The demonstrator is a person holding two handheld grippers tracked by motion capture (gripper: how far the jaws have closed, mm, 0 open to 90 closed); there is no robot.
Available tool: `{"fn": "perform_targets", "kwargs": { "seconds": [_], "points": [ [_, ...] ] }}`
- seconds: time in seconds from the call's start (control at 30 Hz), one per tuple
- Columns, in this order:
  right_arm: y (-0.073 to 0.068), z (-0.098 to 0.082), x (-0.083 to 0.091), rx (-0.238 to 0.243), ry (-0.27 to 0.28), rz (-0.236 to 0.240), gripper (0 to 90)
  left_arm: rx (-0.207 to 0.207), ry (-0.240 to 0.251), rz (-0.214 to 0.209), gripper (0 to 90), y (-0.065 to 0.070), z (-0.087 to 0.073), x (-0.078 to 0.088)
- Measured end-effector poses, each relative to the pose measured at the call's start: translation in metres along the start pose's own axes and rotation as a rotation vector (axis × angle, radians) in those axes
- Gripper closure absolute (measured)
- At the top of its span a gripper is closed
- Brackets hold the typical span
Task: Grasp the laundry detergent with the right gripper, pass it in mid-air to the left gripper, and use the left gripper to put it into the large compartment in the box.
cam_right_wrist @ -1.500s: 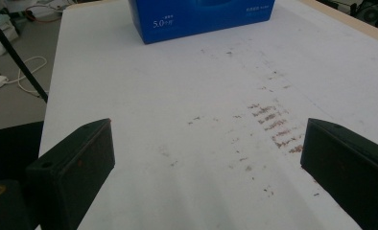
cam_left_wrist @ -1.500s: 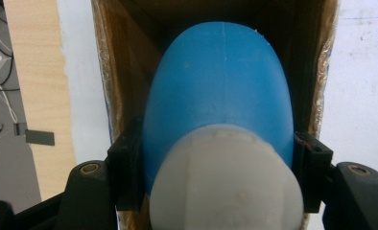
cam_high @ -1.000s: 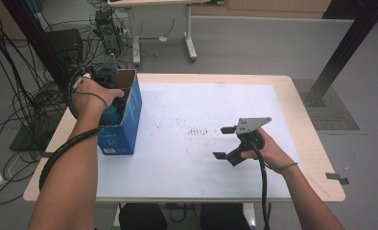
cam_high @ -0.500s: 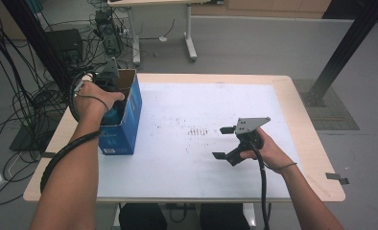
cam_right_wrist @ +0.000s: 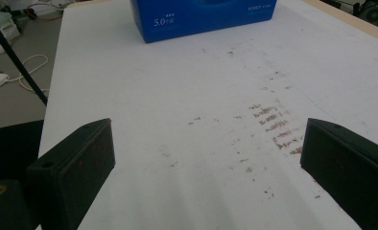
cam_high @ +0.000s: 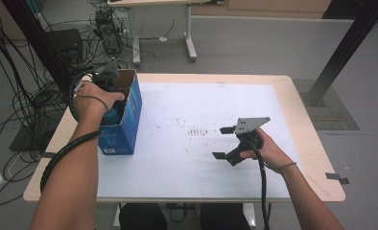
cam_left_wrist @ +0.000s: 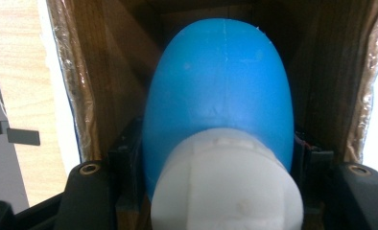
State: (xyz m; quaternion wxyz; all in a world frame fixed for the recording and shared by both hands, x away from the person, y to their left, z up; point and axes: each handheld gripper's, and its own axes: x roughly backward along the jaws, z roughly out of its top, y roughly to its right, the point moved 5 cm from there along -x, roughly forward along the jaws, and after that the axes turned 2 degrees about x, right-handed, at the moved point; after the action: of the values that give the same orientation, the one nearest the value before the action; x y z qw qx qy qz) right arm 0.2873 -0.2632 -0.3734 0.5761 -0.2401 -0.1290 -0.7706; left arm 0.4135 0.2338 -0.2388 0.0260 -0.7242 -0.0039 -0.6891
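The left gripper (cam_high: 111, 93) pinches a blue-and-white bottle (cam_left_wrist: 220, 120) down inside the blue cardboard box (cam_high: 127, 120), so taking it out or letting go looks unfinished, while the right gripper (cam_high: 224, 143) rests spread and empty on the white table (cam_high: 187, 163).

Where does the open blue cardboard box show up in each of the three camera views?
High view: the open blue cardboard box stands at the table's left edge, with the left gripper reaching into its top.
Left gripper view: its brown inner walls surround a blue and white bottle clamped in the fingers.
Right gripper view: its printed blue side sits at top centre.
Shared landmark: the white table mat.
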Motion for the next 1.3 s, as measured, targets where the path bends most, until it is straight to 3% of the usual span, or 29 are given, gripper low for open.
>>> {"fn": "perform_targets", "kwargs": {
  "seconds": [1.3],
  "points": [
    [0.0025,-0.0007,-0.003,-0.004,0.001,0.0,4.5,0.003,-0.009,-0.004,37.5,-0.0005,0.0015,-0.0001]
  ]
}}
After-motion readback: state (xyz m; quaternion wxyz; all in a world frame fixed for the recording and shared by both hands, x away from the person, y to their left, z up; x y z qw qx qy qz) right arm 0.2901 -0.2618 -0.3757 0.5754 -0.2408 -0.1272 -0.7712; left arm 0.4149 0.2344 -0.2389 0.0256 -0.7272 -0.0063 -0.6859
